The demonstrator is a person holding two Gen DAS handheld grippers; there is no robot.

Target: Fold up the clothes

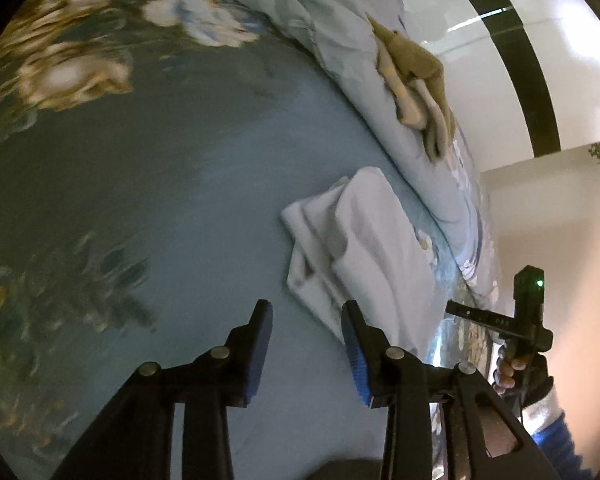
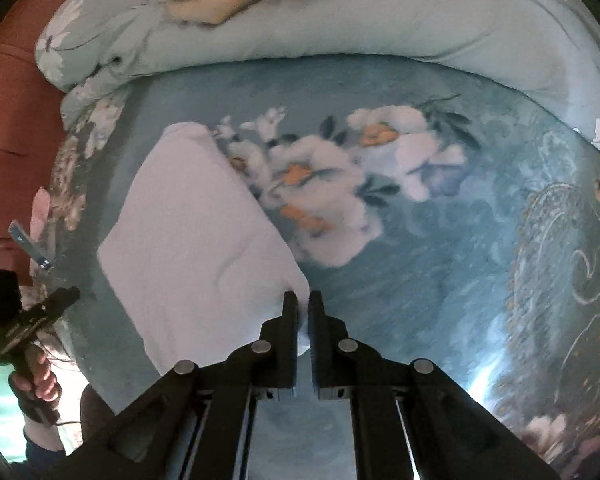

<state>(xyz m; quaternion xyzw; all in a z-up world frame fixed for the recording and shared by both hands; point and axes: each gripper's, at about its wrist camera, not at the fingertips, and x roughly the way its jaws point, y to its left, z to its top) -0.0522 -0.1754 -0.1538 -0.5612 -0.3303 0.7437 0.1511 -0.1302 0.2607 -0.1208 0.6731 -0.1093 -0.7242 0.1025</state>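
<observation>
A folded white garment [image 1: 360, 248] lies on the blue floral bed sheet [image 1: 180, 200], close to the rolled duvet. My left gripper [image 1: 308, 308] hovers just in front of the garment's near edge, open, with only sheet between its blue pads. In the right wrist view the white garment [image 2: 204, 240] spreads to the left, and my right gripper [image 2: 303, 300] is shut on its near right corner. White cloth shows between the fingers.
A pale blue duvet [image 2: 380, 24] is bunched along the far side of the bed, with tan clothes [image 1: 416, 80] piled on it. A hand [image 2: 36, 380] grips the other gripper's handle at the left. A red padded surface [image 2: 8, 100] borders the bed.
</observation>
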